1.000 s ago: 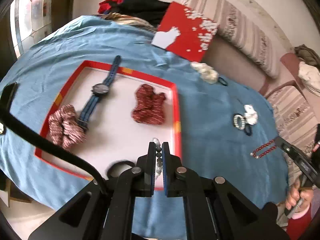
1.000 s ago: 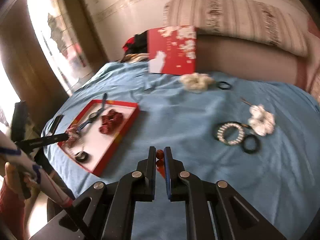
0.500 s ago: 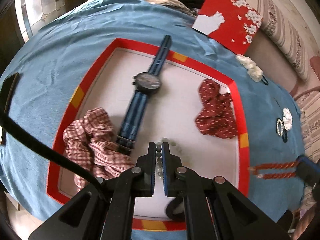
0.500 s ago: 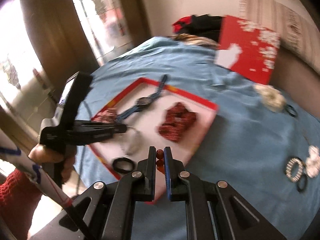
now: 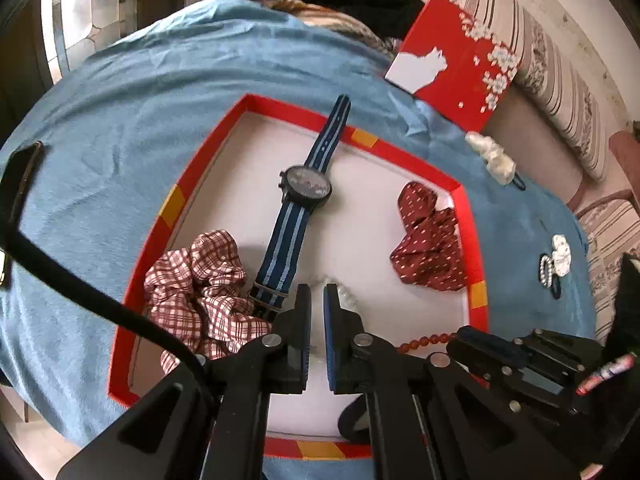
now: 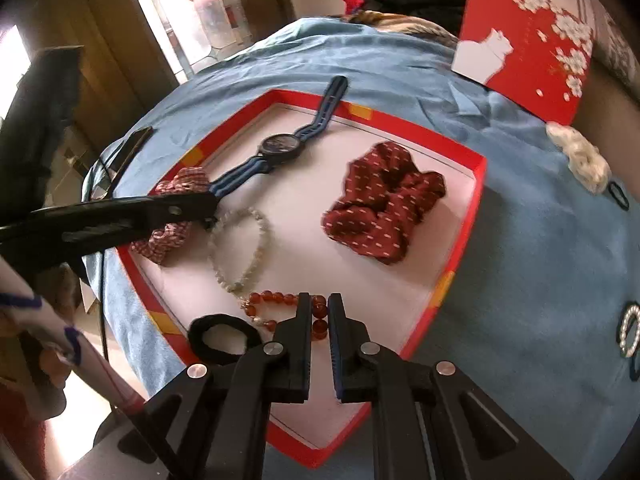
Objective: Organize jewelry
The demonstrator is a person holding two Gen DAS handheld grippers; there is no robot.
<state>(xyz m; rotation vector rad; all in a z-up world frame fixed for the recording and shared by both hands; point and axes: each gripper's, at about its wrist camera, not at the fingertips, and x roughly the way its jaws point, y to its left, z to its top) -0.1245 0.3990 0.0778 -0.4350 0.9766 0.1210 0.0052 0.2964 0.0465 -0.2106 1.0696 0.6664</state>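
Note:
A red-rimmed white tray (image 5: 464, 196) (image 6: 478, 168) on the blue cloth holds a blue watch (image 5: 306, 188) (image 6: 280, 146), a checked scrunchie (image 5: 200, 280), a dark red scrunchie (image 5: 428, 240) (image 6: 384, 208) and a black hair tie (image 6: 218, 338). My left gripper (image 5: 317, 300) hovers low over the tray, jaws slightly apart, with a pale bead bracelet (image 6: 240, 248) lying loose on the tray at its tip. My right gripper (image 6: 319, 312) is over the tray's near part, jaws slightly apart around a red bead bracelet (image 6: 280, 300) that rests on the tray.
A red gift box (image 5: 460, 56) leans at the back. On the cloth right of the tray lie a white scrunchie (image 6: 580, 158), a pearl ring clip (image 6: 630, 330) and dark hair ties. A black phone (image 6: 130, 148) lies left of the tray.
Both grippers came down over the tray and their jaws parted a little. The pale bracelet now lies on the tray, and the red bracelet rests on the tray under my right gripper.

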